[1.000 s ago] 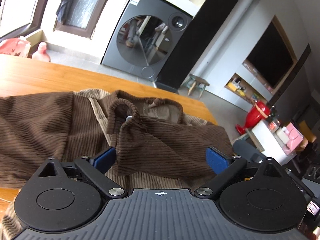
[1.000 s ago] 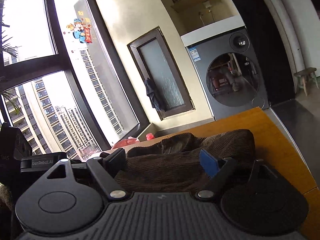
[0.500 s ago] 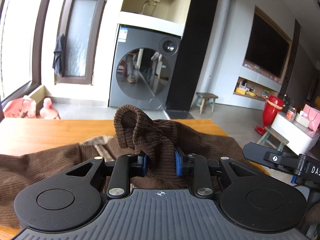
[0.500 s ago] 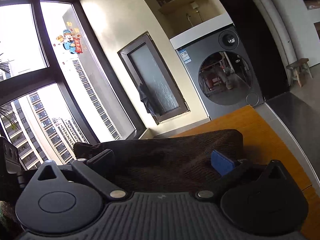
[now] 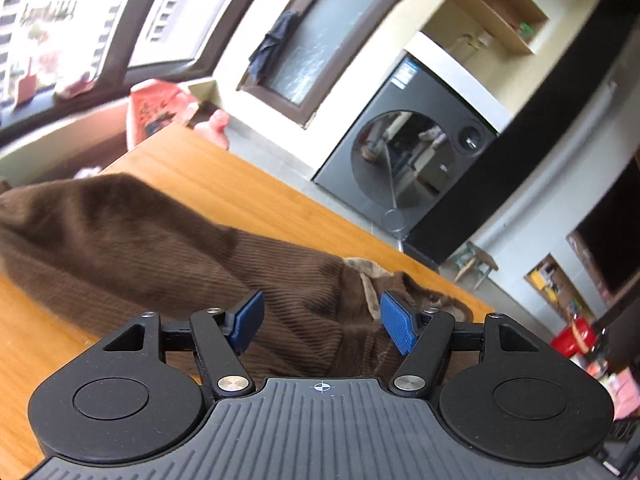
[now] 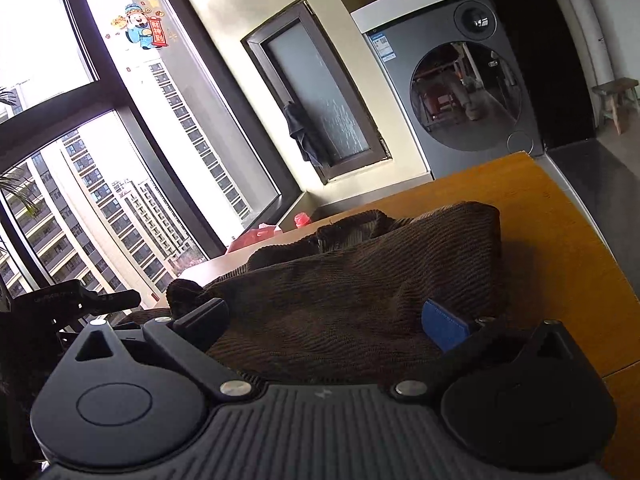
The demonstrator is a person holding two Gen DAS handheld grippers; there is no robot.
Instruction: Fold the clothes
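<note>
A brown corduroy garment [image 5: 168, 256] lies on the wooden table [image 5: 240, 196], stretched from the far left to just under my left gripper [image 5: 322, 322]. Its lighter collar lining [image 5: 366, 276] shows near the right blue pad. The left gripper is open, its blue pads apart above the cloth, holding nothing. In the right wrist view the same garment [image 6: 360, 288] lies bunched in front of my right gripper [image 6: 332, 320], which is open with fingers spread wide over the cloth. The left gripper's body [image 6: 76, 300] shows at the far left.
The table's right edge [image 6: 580, 216] drops to a grey floor. A grey washing machine [image 5: 404, 168] stands beyond the table. A small wooden stool [image 5: 476, 264] and a red object [image 5: 572, 340] stand on the floor at right. Large windows are at left.
The left gripper was shut on a lifted fold of the garment half a second ago; now it is open and the cloth lies flat. The right gripper stays open, shifted slightly.
</note>
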